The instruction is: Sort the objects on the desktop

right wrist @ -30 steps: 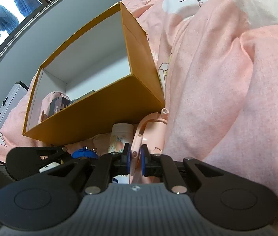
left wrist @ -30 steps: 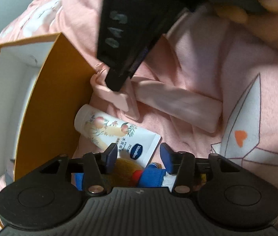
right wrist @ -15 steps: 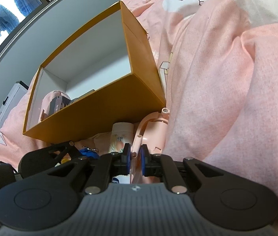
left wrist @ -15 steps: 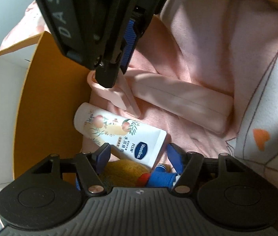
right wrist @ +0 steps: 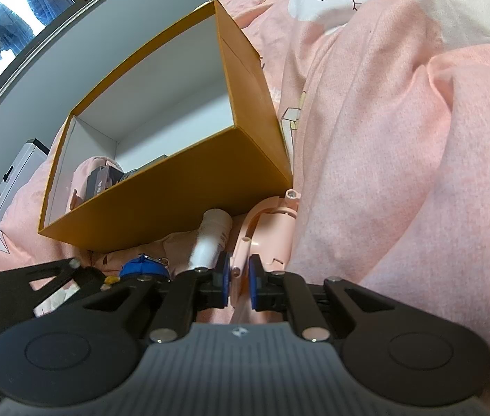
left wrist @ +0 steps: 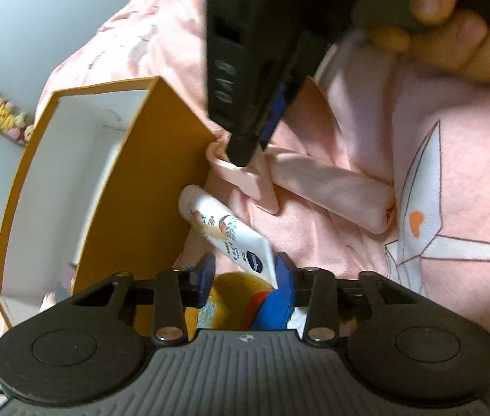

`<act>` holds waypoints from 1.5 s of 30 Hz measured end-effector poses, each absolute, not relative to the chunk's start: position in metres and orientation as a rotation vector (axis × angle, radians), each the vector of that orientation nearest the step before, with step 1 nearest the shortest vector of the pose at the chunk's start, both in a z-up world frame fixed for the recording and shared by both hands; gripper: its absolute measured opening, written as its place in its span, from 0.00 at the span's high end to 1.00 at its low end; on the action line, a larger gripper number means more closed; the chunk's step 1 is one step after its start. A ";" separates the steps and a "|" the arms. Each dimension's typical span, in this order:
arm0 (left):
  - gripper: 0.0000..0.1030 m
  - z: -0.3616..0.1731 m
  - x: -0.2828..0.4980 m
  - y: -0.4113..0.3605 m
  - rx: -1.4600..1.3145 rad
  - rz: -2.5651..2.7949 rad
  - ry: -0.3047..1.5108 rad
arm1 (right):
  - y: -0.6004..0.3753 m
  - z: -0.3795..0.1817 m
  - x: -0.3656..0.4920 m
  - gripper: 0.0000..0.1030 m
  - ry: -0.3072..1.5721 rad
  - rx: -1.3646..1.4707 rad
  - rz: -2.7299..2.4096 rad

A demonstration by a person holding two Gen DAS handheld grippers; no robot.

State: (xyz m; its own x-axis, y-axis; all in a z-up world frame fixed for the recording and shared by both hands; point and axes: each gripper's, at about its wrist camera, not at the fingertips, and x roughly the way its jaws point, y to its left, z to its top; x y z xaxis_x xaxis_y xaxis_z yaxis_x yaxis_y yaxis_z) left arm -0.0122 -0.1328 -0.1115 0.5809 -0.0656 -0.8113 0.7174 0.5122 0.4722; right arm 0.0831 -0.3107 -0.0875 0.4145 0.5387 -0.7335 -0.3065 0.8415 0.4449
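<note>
The left hand-held gripper (left wrist: 245, 272) hangs over a white tube (left wrist: 225, 230) that lies on the pink bedspread (left wrist: 453, 180) just beside the orange box (left wrist: 151, 187). Its blue pads are parted, and the crimped end of the tube sits between them, close to the right pad; whether that pad touches it cannot be told. The tube carries a dark blue oval logo reading "Vaseline", a peach-and-leaf drawing, and a few lines of small print too blurred to read. Below the pads lie a yellow plush thing (left wrist: 234, 286) and something blue and red (left wrist: 272, 306).

The right hand-held gripper (right wrist: 236, 277) has its pads nearly together, pinching a thin arm of a pink plastic piece (right wrist: 272, 228) that lies on the bed at the box's near corner, next to the tube's cap. From the left wrist view this gripper comes down from above, held by a hand (left wrist: 463, 20); white characters on its black body are too blurred to read.

The box is open-topped and white inside, with a dark item (right wrist: 101, 182) in its far end. A round blue object (right wrist: 144, 268) lies just in front of the box. The bedspread shows partly cut-off printed letters near the top edge.
</note>
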 end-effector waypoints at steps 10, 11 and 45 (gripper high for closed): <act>0.85 -0.091 0.002 -0.117 0.570 -0.440 0.888 | -0.310 -0.087 0.083 0.88 1.013 0.255 0.537; 0.86 -0.092 0.004 -0.118 0.568 -0.411 0.880 | -0.310 -0.087 0.083 0.88 1.014 0.253 0.536; 0.92 -0.049 0.056 -0.102 0.285 -0.415 0.898 | -0.300 -0.089 0.078 0.88 1.030 0.199 0.556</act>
